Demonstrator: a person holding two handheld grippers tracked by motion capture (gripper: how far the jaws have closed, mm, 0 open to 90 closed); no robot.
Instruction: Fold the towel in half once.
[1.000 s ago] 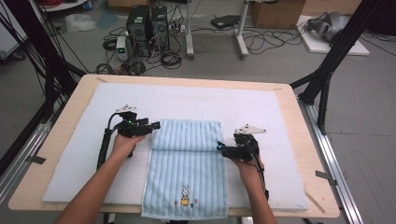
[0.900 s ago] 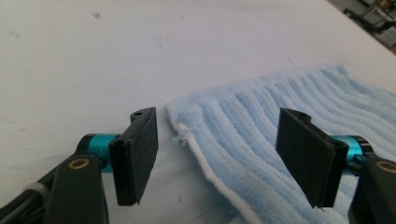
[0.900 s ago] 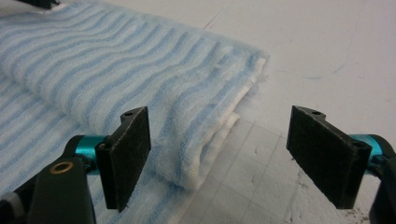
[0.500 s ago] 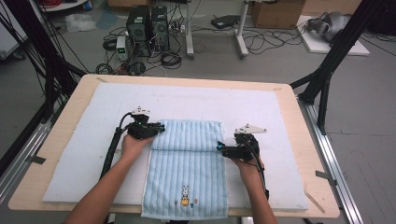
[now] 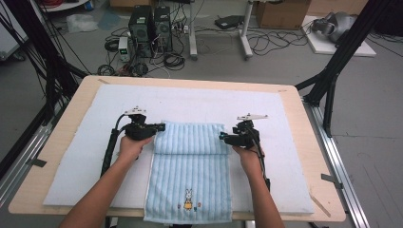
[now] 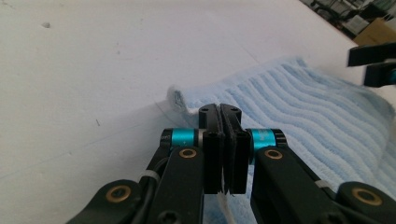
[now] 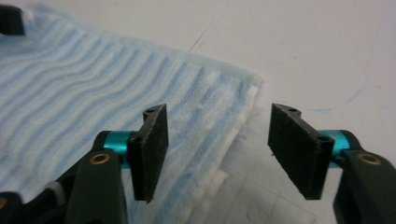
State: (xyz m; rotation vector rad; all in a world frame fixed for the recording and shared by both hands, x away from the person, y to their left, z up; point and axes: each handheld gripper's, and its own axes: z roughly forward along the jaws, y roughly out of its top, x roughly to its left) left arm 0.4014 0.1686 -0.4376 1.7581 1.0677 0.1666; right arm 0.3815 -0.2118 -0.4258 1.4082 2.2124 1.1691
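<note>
Since the earlier frame, the left gripper (image 5: 160, 127) has shifted toward the striped blue towel's (image 5: 190, 175) left corner; the right gripper (image 5: 222, 137) sits at its right edge. Left gripper view: jaws pressed together, empty, beside the towel (image 6: 303, 112). Right gripper view: jaws spread, straddling the towel's edge (image 7: 93, 93).

The light is bright and even, and it seems to come from above. In the high view the white mat (image 5: 190, 102) looks almost washed out, and shadows under the forearms are soft and short. This view is a little soft and grainy, and straight lines bend slightly near the edges. In the left gripper view the white surface is overexposed, with little texture; the near fingers (image 6: 212, 140) are slightly blurred. In the right gripper view the towel (image 7: 93, 84) is soft at the far side, and the fingers (image 7: 152, 140) are sharper.
</note>
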